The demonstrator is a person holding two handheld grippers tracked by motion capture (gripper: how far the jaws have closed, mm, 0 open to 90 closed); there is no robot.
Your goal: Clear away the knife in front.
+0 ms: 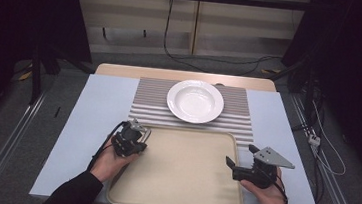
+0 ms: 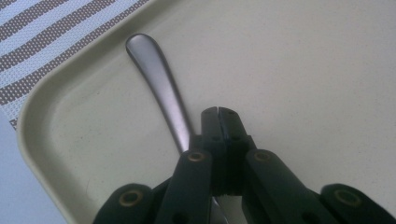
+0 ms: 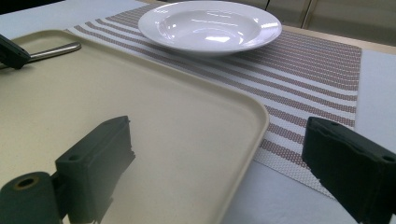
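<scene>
Beige tray as landmark. Metal utensil handle lying in tray's far-left corner, beside left gripper; jaws fully closed, tips together, nothing visibly between them. Right gripper at tray's right edge, jaws wide apart, empty. White plate beyond tray on striped mat.

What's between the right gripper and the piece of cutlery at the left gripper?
Bare tray floor, by the high view: nothing lies between the right gripper and the metal handle by the left gripper.

White plate, brown-and-white striped mat, beige tray, silver utensil handle
</scene>
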